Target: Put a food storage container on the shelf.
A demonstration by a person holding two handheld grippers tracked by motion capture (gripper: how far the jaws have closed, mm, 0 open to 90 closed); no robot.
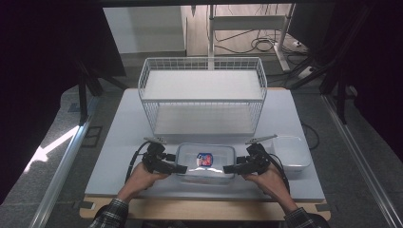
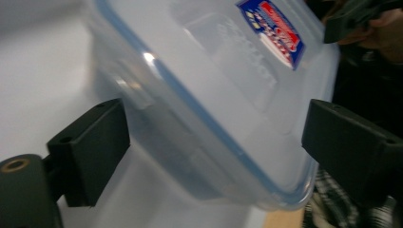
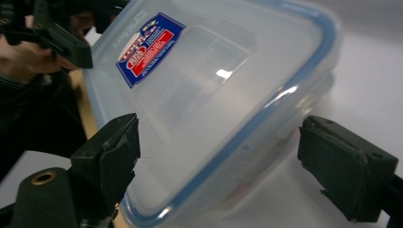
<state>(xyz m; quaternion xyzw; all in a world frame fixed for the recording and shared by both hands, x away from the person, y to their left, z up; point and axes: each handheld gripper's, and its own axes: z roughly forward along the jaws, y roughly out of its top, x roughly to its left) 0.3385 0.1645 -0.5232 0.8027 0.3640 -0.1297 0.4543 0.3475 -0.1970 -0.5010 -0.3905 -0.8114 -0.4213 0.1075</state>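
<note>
Currently the lidded clear plastic container (image 1: pixel 205 162) sits near-centre on the counter (image 1: pixel 119 142), before the wire basket (image 1: pixel 202 92). Left tongs (image 1: pixel 183 168) and right tongs (image 1: pixel 227 168) stand spread astride its ends, not pinching. Step: bracketing; next, likely close both evenly.

**Count of things on the table**

One clear plastic container (image 1: pixel 205 161) with a blue-sealed lid sits at 6 o'clock on the table (image 1: pixel 119 142), and it bears one red-and-blue label (image 1: pixel 205 158). One white wire rack (image 1: pixel 202 92) with two shelves stands at 12 o'clock. One white rectangular dish (image 1: pixel 291 152) lies at 4 o'clock. Two handheld grippers, the left gripper (image 1: pixel 182 168) at 7 o'clock and the right gripper (image 1: pixel 228 168) at 5 o'clock, each carry two black jaws. Two hands hold them.
</note>
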